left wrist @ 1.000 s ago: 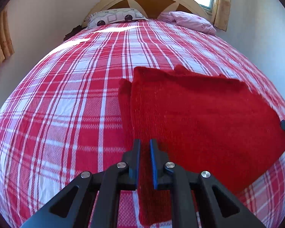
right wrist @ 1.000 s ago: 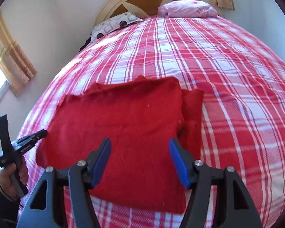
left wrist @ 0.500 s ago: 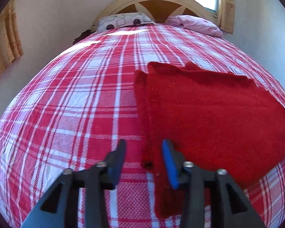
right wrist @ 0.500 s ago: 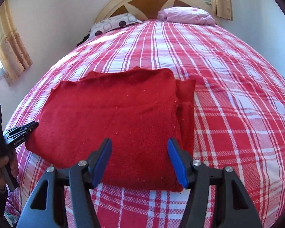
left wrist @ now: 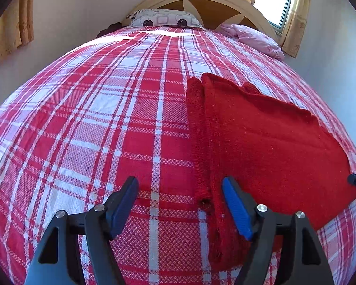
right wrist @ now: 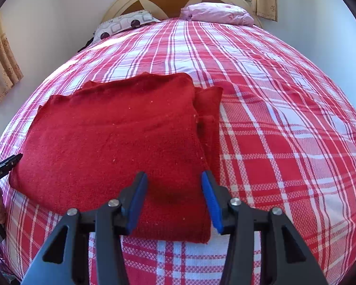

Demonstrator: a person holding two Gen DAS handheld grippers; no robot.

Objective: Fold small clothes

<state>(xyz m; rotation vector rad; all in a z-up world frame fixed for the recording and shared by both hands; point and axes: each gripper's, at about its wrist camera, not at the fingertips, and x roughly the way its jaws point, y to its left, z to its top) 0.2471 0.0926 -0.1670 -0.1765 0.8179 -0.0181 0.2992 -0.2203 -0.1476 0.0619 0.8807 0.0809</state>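
Garment: red knit (right wrist: pixel 121 137), folded flat on your plaid bed (right wrist: pixel 284 123).
Left tongs (left wrist: pixel 180 200): just widening, released, garment's edge between.
Right tongs (right wrist: pixel 174 197): narrowing over the garment, not clamped.

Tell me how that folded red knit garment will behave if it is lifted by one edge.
The red knit garment will probably go floppy: its soft layers sag over the plaid bedspread. Lifted by one edge, the fold would likely fall open, since a narrower layer already sticks out along one side. It looks light and fuzzy, so slipping seems unlikely.
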